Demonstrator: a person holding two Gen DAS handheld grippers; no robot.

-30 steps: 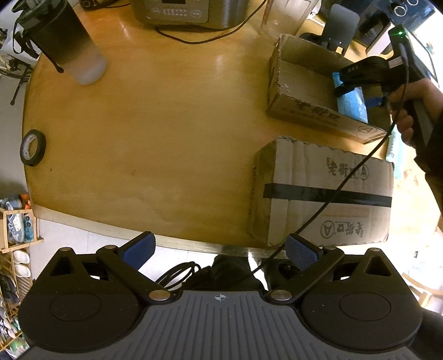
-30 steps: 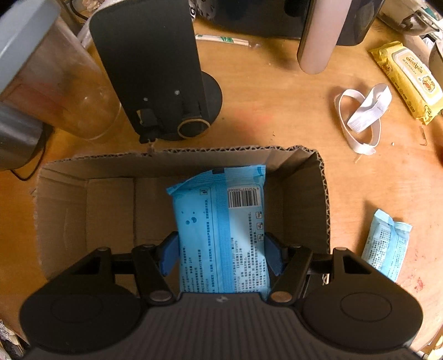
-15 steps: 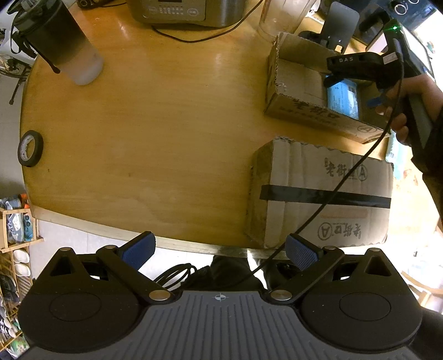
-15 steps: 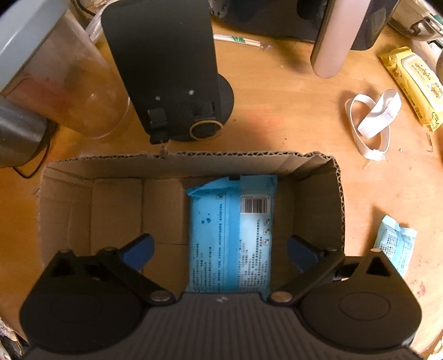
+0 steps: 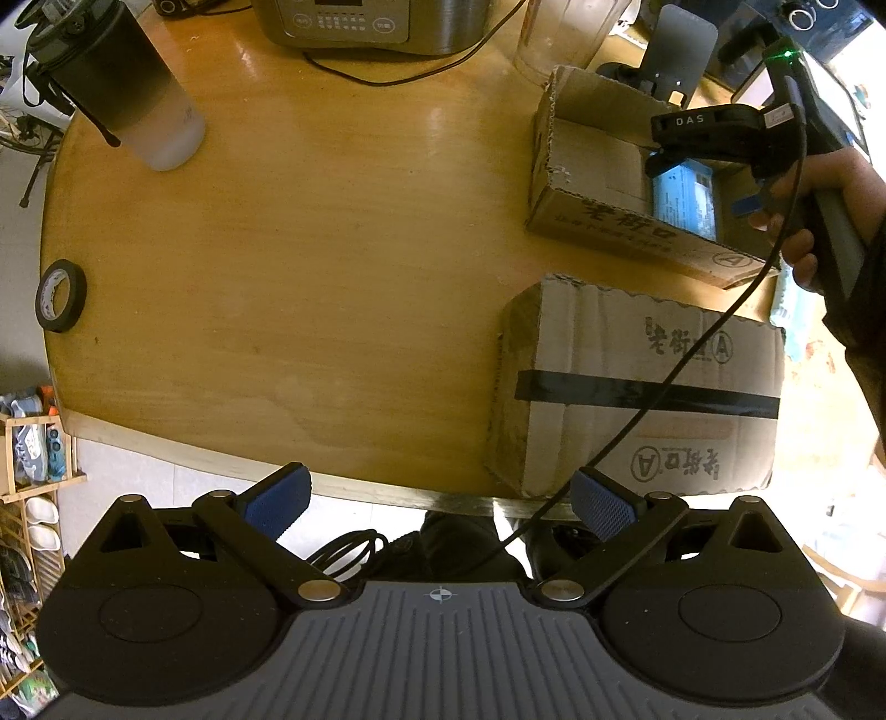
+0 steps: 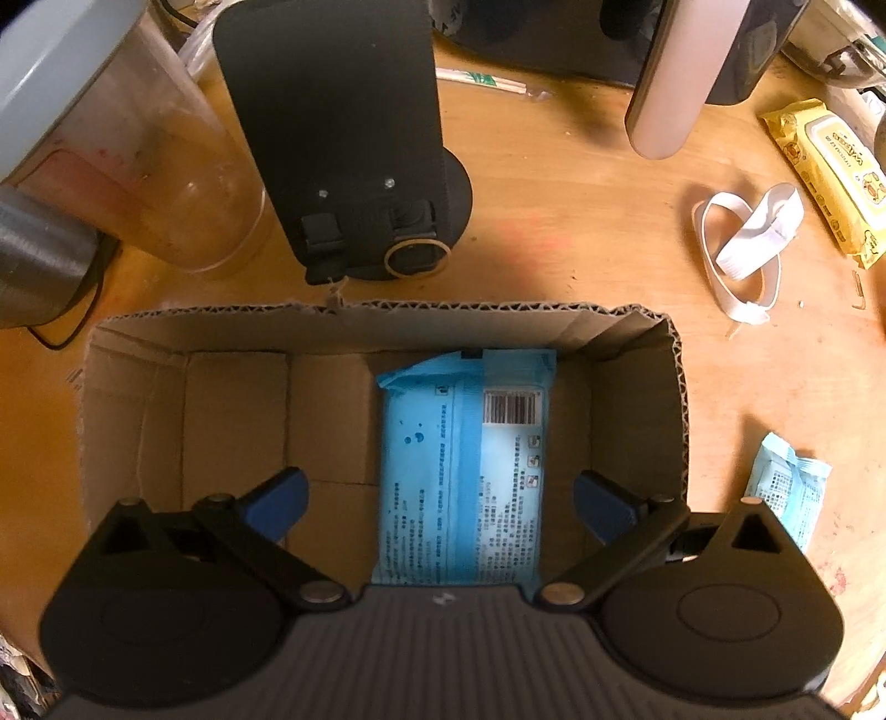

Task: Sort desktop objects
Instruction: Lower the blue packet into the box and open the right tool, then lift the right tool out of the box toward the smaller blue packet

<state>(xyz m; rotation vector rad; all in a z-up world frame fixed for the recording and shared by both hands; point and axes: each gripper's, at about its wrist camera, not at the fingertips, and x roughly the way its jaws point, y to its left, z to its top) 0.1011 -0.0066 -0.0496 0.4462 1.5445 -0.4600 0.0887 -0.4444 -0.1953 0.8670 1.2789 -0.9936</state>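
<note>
Blue on blue nearest the lens: found the right gripper [image 6: 440,501] pointing straight down with jaws spread wide apart, having just been opening, and nothing clamped. Saw the light-blue wipes pack [image 6: 465,465] lying flat between the two pads but touched by neither, barcode side up, on the floor of the open cardboard box [image 6: 221,421], towards its right end. Left the rest of that box bare. Spotted a small blue sachet [image 6: 786,487] on the wooden counter [image 6: 554,249] just outside the box's right wall. Beyond the far wall, made out a black stand [image 6: 343,138], a clear jar [image 6: 166,183] to its left, a looped white strap [image 6: 747,243] to its right and a yellow wipes pack [image 6: 830,166] at the far right edge.

From the other camera, found the left gripper [image 5: 440,504] likewise spread apart and empty — hanging over the counter's near edge. Noted a taped, closed carton [image 5: 637,387] just ahead on the right, then the open box behind it with a hand [image 5: 803,221] on the right gripper's handle. Picked out a roll of black tape [image 5: 61,293] at the left edge, a dark bottle [image 5: 138,94] farther back — and a steel cooker [image 5: 365,22] farthest off.
</note>
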